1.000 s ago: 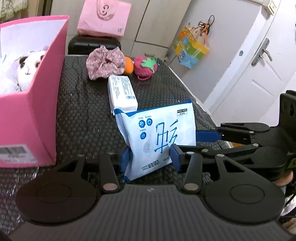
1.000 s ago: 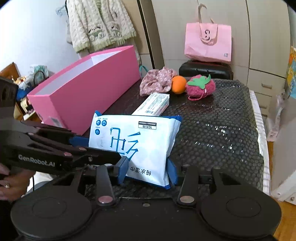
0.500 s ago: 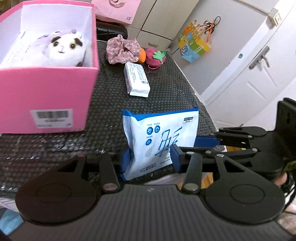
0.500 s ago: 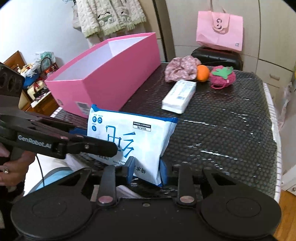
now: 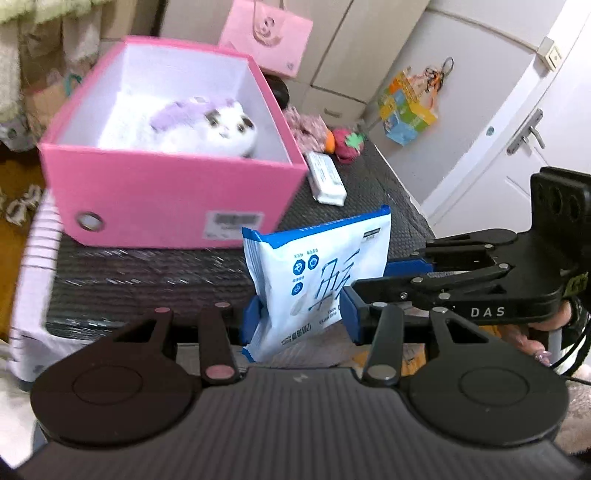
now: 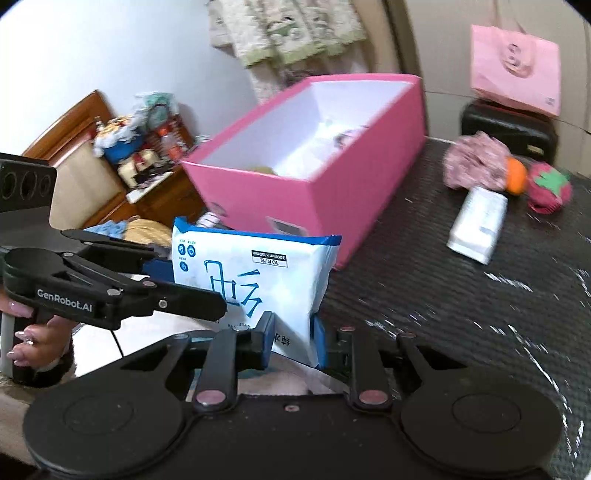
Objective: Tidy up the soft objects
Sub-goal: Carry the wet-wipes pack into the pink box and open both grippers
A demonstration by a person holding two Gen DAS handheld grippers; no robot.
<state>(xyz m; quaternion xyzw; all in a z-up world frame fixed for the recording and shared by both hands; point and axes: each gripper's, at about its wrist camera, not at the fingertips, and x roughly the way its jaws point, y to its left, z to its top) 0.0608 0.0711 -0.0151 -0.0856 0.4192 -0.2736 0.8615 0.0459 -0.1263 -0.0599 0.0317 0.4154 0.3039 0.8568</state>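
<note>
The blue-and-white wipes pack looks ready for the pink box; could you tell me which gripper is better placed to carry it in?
Probably the left. The pink box lies on the left gripper side, open top in view. Both it and the right gripper clamp the wipes pack, so either could.

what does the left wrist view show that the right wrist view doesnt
Only the left wrist view shows the plush cat clearly, lying in the pink box, plus the white door and the hanging colourful bag.

Only the right wrist view shows the wooden furniture with clutter and the hanging sweater.

Both show the blue and white pack, held by the left gripper and the right gripper, and the box, scrunchie, orange, strawberry and white packet.
</note>
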